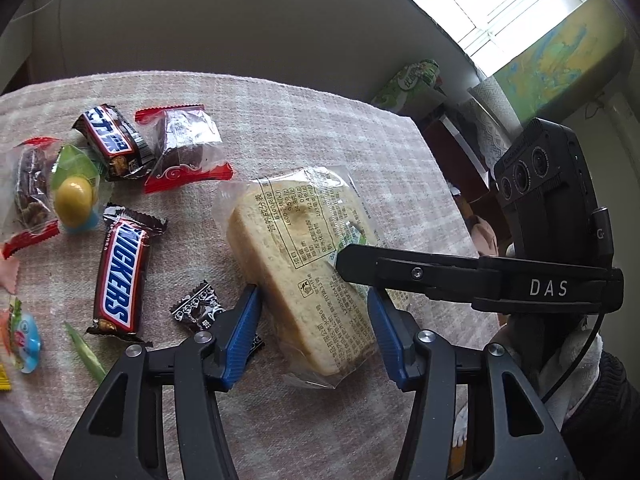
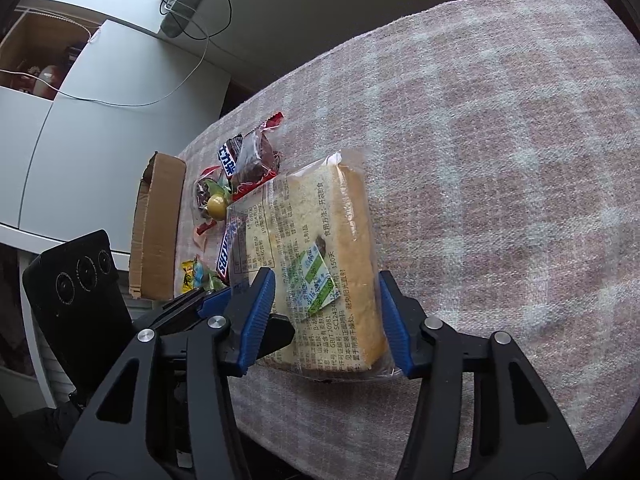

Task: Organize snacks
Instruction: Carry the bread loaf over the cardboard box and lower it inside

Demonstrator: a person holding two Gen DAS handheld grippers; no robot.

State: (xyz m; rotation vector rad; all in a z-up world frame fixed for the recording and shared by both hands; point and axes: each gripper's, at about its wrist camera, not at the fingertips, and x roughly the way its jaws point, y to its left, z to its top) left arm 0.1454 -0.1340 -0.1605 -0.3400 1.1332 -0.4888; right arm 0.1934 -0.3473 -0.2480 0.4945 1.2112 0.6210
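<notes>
Bread (image 1: 304, 276) lying flat on checked cloth (image 1: 340, 128), sealed in clear wrap, sitting between both claws at once. Left gripper (image 1: 314, 312) spread wide, blue pads (image 1: 242, 332) straddling the near end of the loaf, not pinching. Right gripper (image 2: 326, 312) likewise spread, pads either side of the loaf, wrap just brushing the right pad (image 2: 394, 320); contact hard to call. Seen from the left wrist, one black finger of the right gripper lying across the loaf's top.

Open cloth stretching wide on the loaf's right side (image 2: 500, 160), nothing on it up to the far edge. Left side crowded: Snickers (image 1: 122, 272) just beside the loaf, small black candy (image 1: 196, 308) tight against the left pad, second Snickers (image 1: 112, 142) and red-ended cake (image 1: 184, 148) further back, yellow candy (image 1: 74, 200) on a clear packet near the cloth's edge. Cardboard box (image 2: 158, 224) along that left edge, past the snack pile.
</notes>
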